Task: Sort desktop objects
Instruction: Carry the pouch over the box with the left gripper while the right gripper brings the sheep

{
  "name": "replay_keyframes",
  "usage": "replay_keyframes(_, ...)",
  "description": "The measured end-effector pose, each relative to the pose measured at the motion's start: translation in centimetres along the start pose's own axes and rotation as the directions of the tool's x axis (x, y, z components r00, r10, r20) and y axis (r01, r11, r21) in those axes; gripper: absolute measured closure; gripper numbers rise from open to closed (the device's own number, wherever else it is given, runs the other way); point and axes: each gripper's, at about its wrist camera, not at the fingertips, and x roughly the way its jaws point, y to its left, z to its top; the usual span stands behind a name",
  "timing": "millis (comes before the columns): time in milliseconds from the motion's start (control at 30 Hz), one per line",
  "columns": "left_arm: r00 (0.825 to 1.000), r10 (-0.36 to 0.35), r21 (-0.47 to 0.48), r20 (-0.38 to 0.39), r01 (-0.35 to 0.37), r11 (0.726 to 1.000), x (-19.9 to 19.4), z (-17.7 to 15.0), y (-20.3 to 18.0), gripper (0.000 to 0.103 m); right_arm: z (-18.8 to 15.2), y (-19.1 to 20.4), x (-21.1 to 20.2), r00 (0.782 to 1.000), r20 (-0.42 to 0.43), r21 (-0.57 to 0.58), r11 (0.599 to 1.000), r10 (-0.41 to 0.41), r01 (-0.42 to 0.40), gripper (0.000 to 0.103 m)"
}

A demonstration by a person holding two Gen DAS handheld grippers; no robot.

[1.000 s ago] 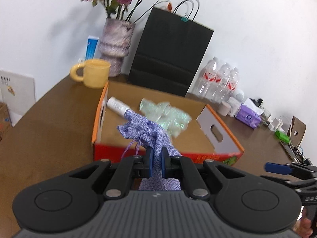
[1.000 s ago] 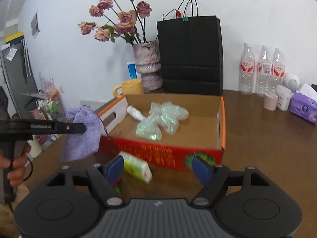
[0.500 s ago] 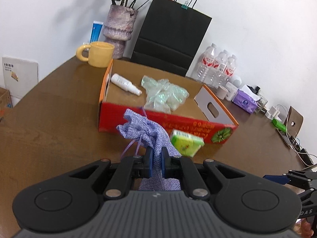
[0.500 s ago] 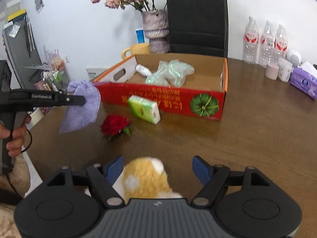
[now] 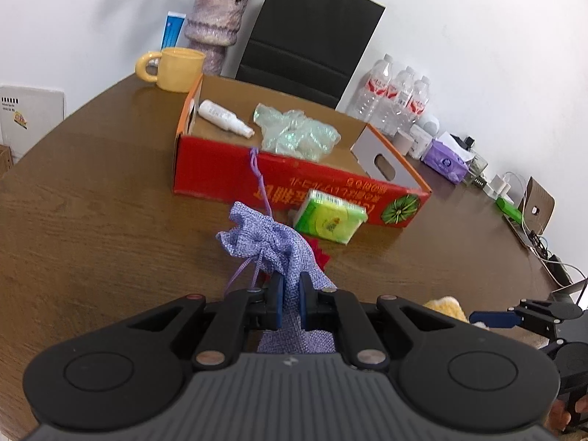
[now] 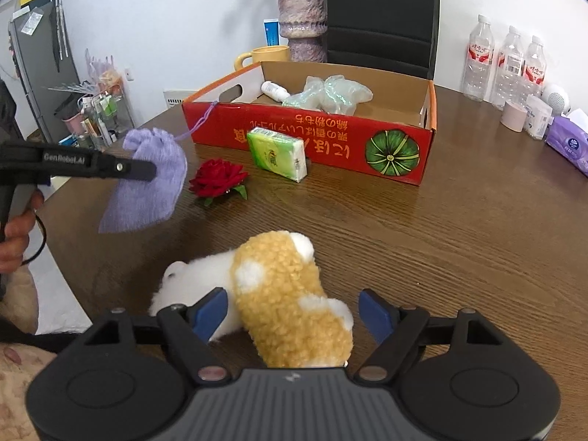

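My left gripper (image 5: 290,294) is shut on a purple drawstring pouch (image 5: 272,242) and holds it above the table, in front of the red cardboard box (image 5: 279,180); the pouch also shows in the right wrist view (image 6: 150,180). My right gripper (image 6: 294,312) is open, with its fingers on either side of a yellow and white plush toy (image 6: 290,294) that lies on the table. A green tissue pack (image 6: 277,152) leans on the box front. A red rose (image 6: 217,182) lies beside it. The box holds a white bottle (image 5: 224,115) and a crumpled plastic bag (image 5: 297,132).
Behind the box stand a yellow mug (image 5: 176,68), a flower vase (image 5: 217,25) and a black paper bag (image 5: 312,33). Water bottles (image 6: 507,66), a tape roll (image 6: 512,115) and a purple tissue pack (image 6: 569,143) are at the far right. Cables and chargers (image 5: 514,198) lie along the right edge.
Both grippers have pulled back from the box and come lower. The plush toy now lies between my right fingers. The pouch stays in my left gripper.
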Motion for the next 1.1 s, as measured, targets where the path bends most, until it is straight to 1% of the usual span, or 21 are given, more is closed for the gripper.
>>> replay_keyframes(267, 1.0, 0.001, -0.007, -0.001, -0.001, 1.0, 0.0, -0.1, 0.4, 0.095, -0.4, 0.0, -0.2, 0.999, -0.032, -0.042, 0.999, -0.024, 0.023, 0.026)
replay_keyframes(367, 1.0, -0.008, -0.003, -0.008, 0.008, 1.0, 0.3, -0.2, 0.2, 0.095, -0.3, 0.8, 0.7, 0.997, -0.054, -0.098, 0.994, -0.058, 0.052, 0.027)
replay_keyframes(433, 1.0, -0.014, -0.001, -0.013, 0.014, 1.0, 0.4, -0.3, 0.1, 0.095, 0.0, 1.5, 1.3, 0.995, -0.051, -0.149, 0.986, -0.089, 0.081, 0.027)
replay_keyframes(467, 1.0, -0.014, -0.002, -0.014, 0.014, 1.0, 0.4, -0.3, 0.1, 0.095, 0.1, 1.9, 1.6, 0.995, -0.049, -0.171, 0.982, -0.091, 0.082, 0.028)
replay_keyframes(500, 1.0, -0.014, -0.002, -0.014, 0.014, 1.0, 0.4, -0.3, 0.1, 0.095, 0.1, 2.2, 1.8, 0.995, -0.048, -0.189, 0.979, -0.085, 0.075, 0.03)
replay_keyframes(533, 1.0, -0.011, -0.005, -0.012, 0.011, 1.0, 0.3, -0.3, 0.2, 0.095, 0.1, 2.5, 2.0, 0.996, -0.047, -0.207, 0.976, -0.079, 0.068, 0.046)
replay_keyframes(567, 1.0, -0.009, -0.007, -0.01, 0.009, 1.0, 0.2, -0.3, 0.3, 0.095, 0.1, 2.7, 2.1, 0.996, -0.043, -0.214, 0.975, -0.072, 0.062, 0.051)
replay_keyframes(667, 1.0, -0.001, -0.013, -0.003, 0.001, 1.0, 0.0, -0.2, 0.6, 0.094, 0.2, 2.7, 2.1, 0.999, -0.026, -0.188, 0.981, -0.046, 0.04, 0.056)
replay_keyframes(767, 1.0, 0.006, -0.019, 0.003, -0.006, 1.0, -0.2, -0.1, 0.9, 0.094, 0.3, 2.2, 1.8, 1.0, -0.004, -0.144, 0.989, -0.022, 0.021, 0.056)
replay_keyframes(933, 1.0, 0.003, -0.012, 0.019, -0.002, 1.0, -0.4, 0.4, 0.6, 0.094, 0.1, 1.8, 1.6, 1.0, 0.0, -0.111, 0.993, -0.027, 0.027, 0.056)
replay_keyframes(1100, 0.999, 0.0, -0.004, 0.041, 0.001, 1.0, -0.7, 0.9, 0.2, 0.094, 0.6, 1.0, -0.1, 0.994, 0.09, -0.037, 0.997, -0.066, 0.069, 0.056)
